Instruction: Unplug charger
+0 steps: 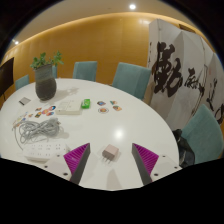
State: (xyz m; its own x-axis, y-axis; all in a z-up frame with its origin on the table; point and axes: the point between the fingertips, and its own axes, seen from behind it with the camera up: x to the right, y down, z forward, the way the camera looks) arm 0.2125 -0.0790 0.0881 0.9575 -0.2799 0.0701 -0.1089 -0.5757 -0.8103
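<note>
A small pinkish-white charger (111,152) lies on the white table (130,125), its prongs pointing toward me. It sits between my fingers with a gap on each side. It is not in any socket, and I see no cable on it. My gripper (111,162) is open, its magenta pads (77,157) low over the table on either side of the charger. A white power strip (46,114) with a tangle of white cables (38,128) lies to the left, beyond the left finger.
A potted plant (45,80) stands at the table's far left. Small items (87,102) lie mid-table. Teal chairs (129,78) ring the far side and the right (202,135). A calligraphy banner (175,65) hangs on the right.
</note>
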